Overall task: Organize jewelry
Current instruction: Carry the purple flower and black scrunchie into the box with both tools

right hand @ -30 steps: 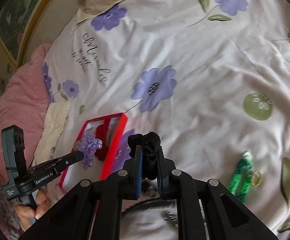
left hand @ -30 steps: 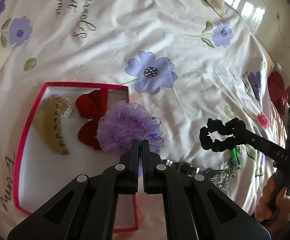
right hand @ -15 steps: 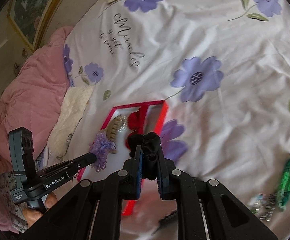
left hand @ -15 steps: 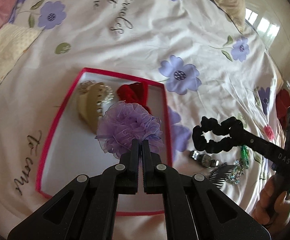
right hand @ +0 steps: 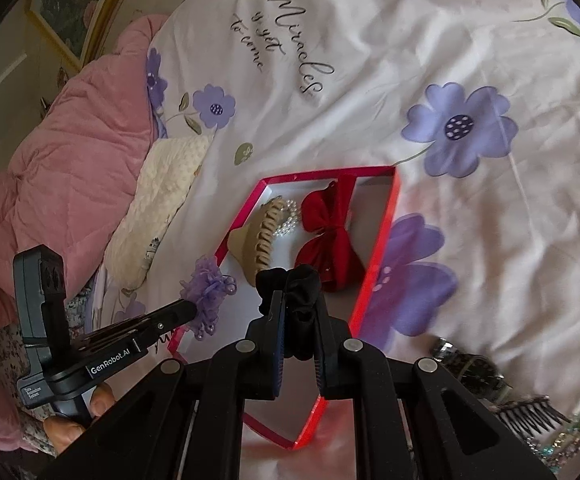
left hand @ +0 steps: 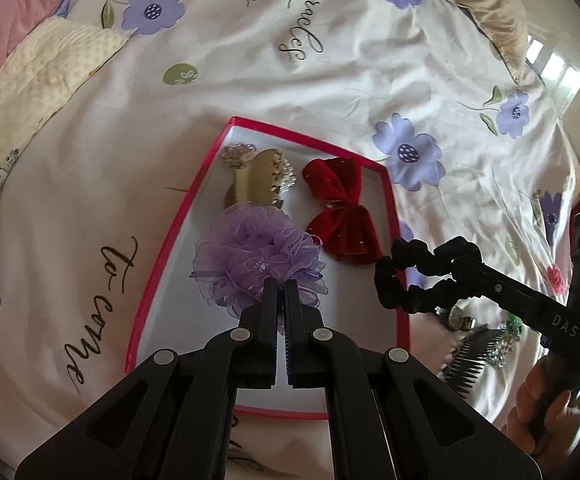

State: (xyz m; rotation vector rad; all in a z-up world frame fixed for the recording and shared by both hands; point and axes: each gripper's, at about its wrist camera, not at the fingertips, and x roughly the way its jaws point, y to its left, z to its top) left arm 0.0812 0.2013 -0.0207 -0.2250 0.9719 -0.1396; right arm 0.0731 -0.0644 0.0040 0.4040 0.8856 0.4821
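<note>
Both grippers have come closer to the red box (left hand: 388, 196) since the earlier frames, and the box now fills more of each view. In the left wrist view the left gripper (left hand: 281, 294) has its fingers pressed together on the purple ruffled scrunchie (left hand: 256, 258), which hangs over the white floor of the box, near its left wall and just in front of the beige hair claw (left hand: 256, 182). To the right in the same view, the right gripper (left hand: 464, 270) pinches the black scrunchie (left hand: 406, 276); its loop hangs over the right wall of the box, near the red velvet bow (left hand: 340, 212).

From the right wrist view, the black scrunchie (right hand: 296, 280) sits between the fingers of the right gripper (right hand: 298, 312), above the near part of the box (right hand: 390, 224), just before the bow (right hand: 328, 234) and the claw (right hand: 258, 236). Left gripper (right hand: 192, 306) is at the left, holding the purple scrunchie (right hand: 208, 298) at the left edge of the box.

On the flowered bedsheet (left hand: 330, 80), to the right of the box, lie a watch (right hand: 466, 364), a black comb (left hand: 470, 356) and some sparkling jewelry (left hand: 504, 346)
</note>
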